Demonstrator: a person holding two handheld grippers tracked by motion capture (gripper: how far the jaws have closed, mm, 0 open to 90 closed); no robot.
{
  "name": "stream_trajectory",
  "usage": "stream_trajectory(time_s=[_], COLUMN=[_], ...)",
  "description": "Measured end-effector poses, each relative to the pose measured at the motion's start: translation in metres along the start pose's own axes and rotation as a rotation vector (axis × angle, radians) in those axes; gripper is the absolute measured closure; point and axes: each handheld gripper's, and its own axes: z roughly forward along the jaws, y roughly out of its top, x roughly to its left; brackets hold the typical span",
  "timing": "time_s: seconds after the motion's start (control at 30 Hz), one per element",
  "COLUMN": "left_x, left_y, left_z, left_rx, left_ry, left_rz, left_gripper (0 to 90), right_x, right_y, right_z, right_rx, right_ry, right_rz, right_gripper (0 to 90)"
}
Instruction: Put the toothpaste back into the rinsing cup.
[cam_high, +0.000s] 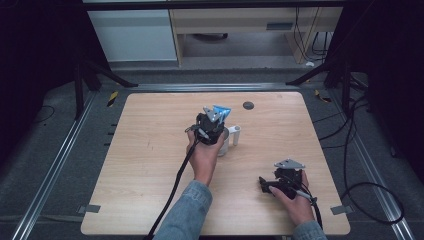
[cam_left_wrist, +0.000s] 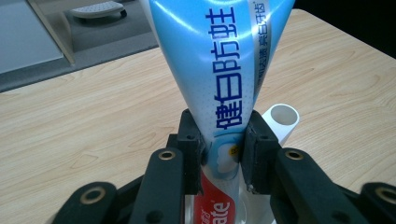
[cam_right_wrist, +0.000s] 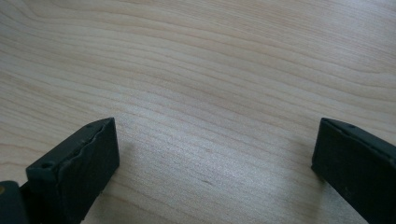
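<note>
We hold the left gripper (cam_left_wrist: 219, 154) near the middle of the tabletop (cam_high: 150, 150), its jaws clamped on the blue toothpaste tube (cam_left_wrist: 219, 60), which stands upright in a white cup (cam_high: 224, 142) with a handle (cam_left_wrist: 282, 120). Our right gripper (cam_high: 267, 185) rests near the tabletop's front right, its jaws wide apart over bare wood.
</note>
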Motion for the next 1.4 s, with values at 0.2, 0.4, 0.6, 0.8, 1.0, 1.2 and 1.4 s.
stream_trajectory(time_s=[0.2, 0.4, 0.6, 0.8, 1.0, 1.2, 1.4], left_x=[-0.001, -0.001, 0.001, 0.005, 0.006, 0.005, 0.005], left_y=[0.0, 0.0, 0.003, 0.005, 0.005, 0.005, 0.004], left_z=[0.004, 0.007, 0.011, 0.014, 0.014, 0.016, 0.016], left_rx=[-0.011, -0.021, -0.01, -0.007, -0.005, 0.0, 0.001], left_ry=[0.007, 0.012, 0.011, -0.001, 0.0, -0.001, 0.002], left_rz=[-0.006, -0.011, -0.015, -0.024, -0.031, -0.021, -0.017], left_gripper=[70.7, 70.7, 70.5, 69.8, 69.3, 68.3, 65.7], right_x=[0.0, 0.0, 0.0, 0.0, 0.0, 0.0, 0.0], right_y=[0.0, 0.0, 0.0, 0.0, 0.0, 0.0, 0.0], right_z=[0.0, 0.0, 0.0, 0.0, 0.0, 0.0, 0.0], right_rx=[0.0, 0.0, 0.001, 0.001, 0.001, 0.0, 0.001], right_ry=[0.0, 0.002, 0.002, 0.002, 0.003, 0.003, 0.003], right_rz=[0.0, -0.002, 0.0, -0.001, 0.0, -0.002, -0.001], right_gripper=[0.9, 0.9, 0.9, 0.9, 0.9, 0.9, 0.9])
